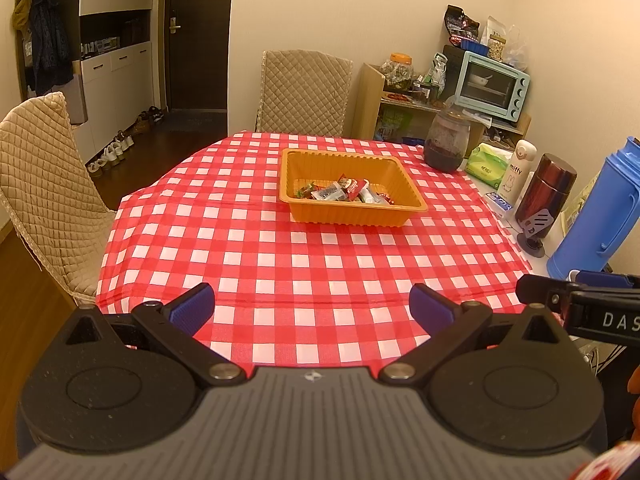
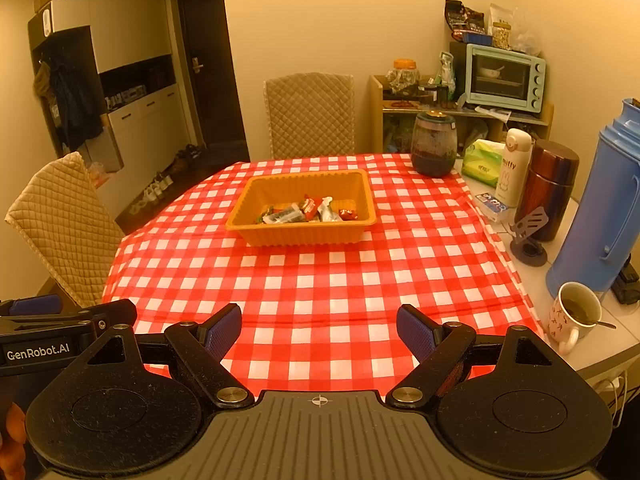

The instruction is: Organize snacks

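While both the left hand-held gripper [image 1: 311, 312] and right hand-held gripper [image 2: 319, 330] gape empty, the snacks [image 2: 306, 210] ahead sit heaped in the tray [image 2: 280, 234]; a careless pinch could nudge it away.

Both wrist views look slightly downward from the table's near edge, sharing the orange tray [image 1: 352, 216] ahead.

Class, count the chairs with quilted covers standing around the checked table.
2. One quilted chair stands at the far side of the table, behind the orange tray. The other quilted chair stands at the left side. Others nearer the cameras may be hidden.
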The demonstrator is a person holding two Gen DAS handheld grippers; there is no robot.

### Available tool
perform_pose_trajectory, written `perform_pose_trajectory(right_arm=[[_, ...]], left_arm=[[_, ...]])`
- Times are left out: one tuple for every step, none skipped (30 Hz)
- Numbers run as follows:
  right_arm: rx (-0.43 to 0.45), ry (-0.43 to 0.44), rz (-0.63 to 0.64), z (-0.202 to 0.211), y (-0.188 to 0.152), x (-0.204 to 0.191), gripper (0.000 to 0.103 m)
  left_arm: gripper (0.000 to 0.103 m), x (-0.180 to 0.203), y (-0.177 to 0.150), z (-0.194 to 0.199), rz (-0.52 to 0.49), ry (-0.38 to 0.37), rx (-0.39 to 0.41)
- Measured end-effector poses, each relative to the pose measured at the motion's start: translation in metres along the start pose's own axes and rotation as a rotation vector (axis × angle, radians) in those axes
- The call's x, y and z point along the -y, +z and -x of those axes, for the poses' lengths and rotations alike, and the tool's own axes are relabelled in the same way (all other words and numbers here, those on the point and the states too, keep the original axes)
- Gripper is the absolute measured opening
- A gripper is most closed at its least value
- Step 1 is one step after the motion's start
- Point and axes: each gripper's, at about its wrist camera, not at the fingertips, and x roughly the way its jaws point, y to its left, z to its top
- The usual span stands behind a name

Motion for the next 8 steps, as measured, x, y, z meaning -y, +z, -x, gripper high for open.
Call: perform_pose_trajectory(right_arm=[[0.000, 0.000, -0.001, 0.0000, 0.0000, 0.0000, 0.084], [0.000, 0.000, -0.001, 0.0001, 0.0001, 0.0000, 0.084], [0.000, 0.000, -0.001, -0.0001, -0.0001, 0.0002, 0.084], [-0.001, 0.000, -0.001, -0.0001, -0.0001, 0.0003, 0.084], [-0.001, 0.000, -0.001, -0.0005, -0.0009, 0.0001, 0.084], [-0.002, 0.001, -0.002, -0.0007, -0.0015, 0.0004, 0.084], [-0.002, 0.000, -0.002, -0.0011, -0.0022, 0.0005, 0.084], [-0.002, 0.000, -0.002, -0.0010, -0.0022, 0.0005, 0.084]], left_arm=[[0.103, -0.0005, -0.0004, -0.0009, 0.002, 0.000, -0.001], [0.103, -0.0007, -0.0008, -0.0013, 0.004, -0.001, -0.003], [0.103, -0.0010, -0.0015, -0.0013, 0.006, -0.003, -0.001], [0.103, -0.0017, -0.0011, -0.0013, 0.006, -0.006, 0.004], [0.103, -0.0012, -0.0018, -0.0005, 0.004, -0.005, 0.011], [0.103, -0.0013, -0.0016, -0.0001, 0.002, 0.000, 0.016], [0.103, -0.0013, -0.0013, 0.0000, 0.001, -0.001, 0.018], [0.103, -0.0022, -0.0005, 0.0000, 0.003, -0.007, 0.017]])
